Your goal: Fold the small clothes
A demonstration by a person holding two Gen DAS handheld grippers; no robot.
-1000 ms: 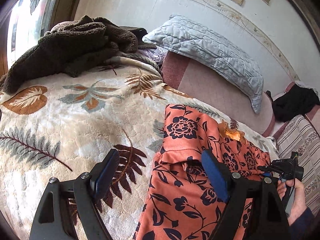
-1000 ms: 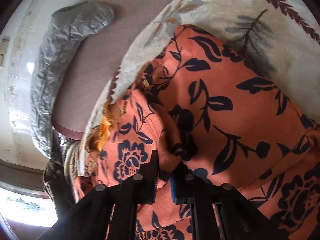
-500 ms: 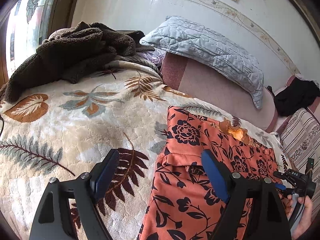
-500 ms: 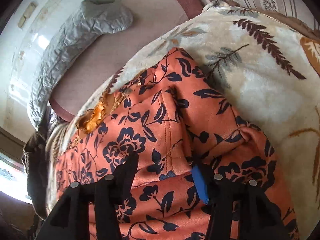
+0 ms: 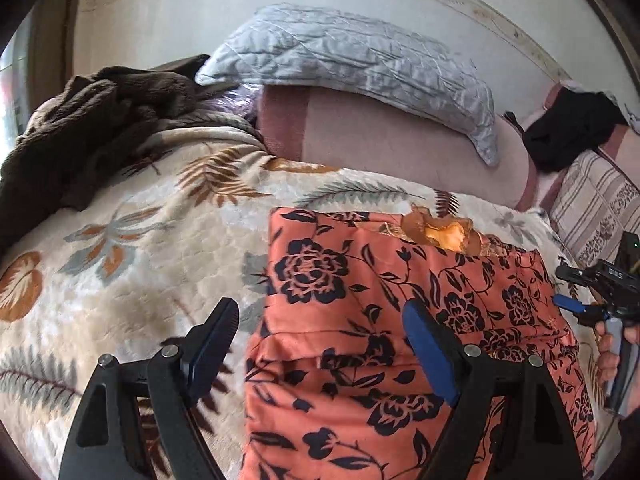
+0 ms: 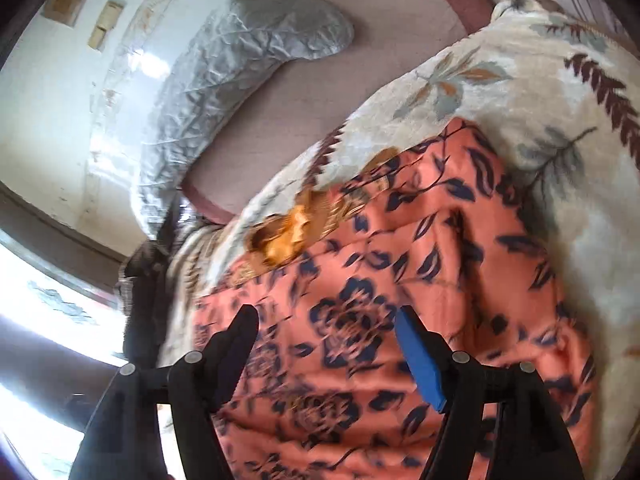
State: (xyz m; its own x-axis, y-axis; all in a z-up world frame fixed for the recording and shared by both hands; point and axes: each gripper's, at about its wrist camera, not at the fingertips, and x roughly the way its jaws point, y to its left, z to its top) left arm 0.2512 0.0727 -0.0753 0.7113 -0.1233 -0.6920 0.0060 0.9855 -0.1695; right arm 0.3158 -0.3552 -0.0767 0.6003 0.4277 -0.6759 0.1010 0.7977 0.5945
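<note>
While neither gripper grips it, the orange floral garment (image 5: 400,320) lies flat on the leaf-print plush blanket (image 5: 120,280), at centre-right of the left wrist view, running from 6 o'clock up toward 1 o'clock.

- Garment: soft, matte, fleece-like cloth, salmon-orange with navy roses and vines; a horizontal fold ridge crosses its lower part, so it looks already doubled over once. A golden-yellow lining (image 5: 444,234) shows at the far edge, toward 1 o'clock. Judged partway folded, laid flat for the next crease.
- Left gripper (image 5: 320,344): spread wide, holding nothing; black finger over the blanket, blue-padded finger over the cloth, straddling the garment's left edge, probably placed to take that edge.
- Right gripper (image 6: 326,352): spread, empty, above the garment; this view is motion-blurred. It also shows at 3 o'clock in the left view, at the garment's right edge.
- Blanket: thick, cream, quilted pile with rust and grey leaves; a yielding surface.
- Grey quilted pillow (image 5: 360,64): crinkled satin, at 12 o'clock against the wall.
- Brown fleece throw (image 5: 92,120): heaped at 10 o'clock.
</note>
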